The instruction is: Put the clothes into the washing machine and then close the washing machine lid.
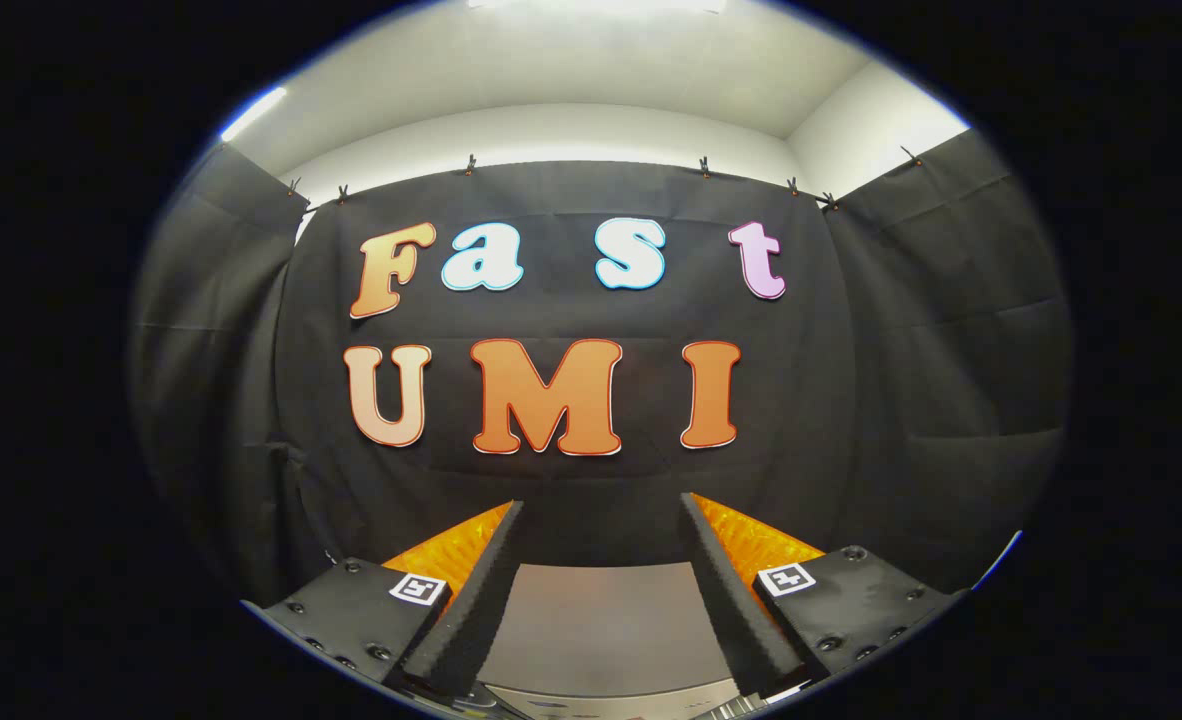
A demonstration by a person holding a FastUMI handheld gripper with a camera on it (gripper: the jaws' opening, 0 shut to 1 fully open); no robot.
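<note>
My gripper [601, 502] is held level and faces the booth's black cloth wall. Its two fingers [481, 600] stand wide apart, open, with nothing between them. Below and between the fingers lies a flat grey surface [601, 620] that looks like the top of the washing machine. A lighter strip [611, 698] that looks like the machine's panel shows at its near edge, close under the gripper. Whether the lid is up or down cannot be told from here.
The black cloth wall [851, 400] hangs straight ahead and wraps round both sides. White walls and a ceiling light [251, 112] show above it. There is open air between the fingertips and the cloth.
</note>
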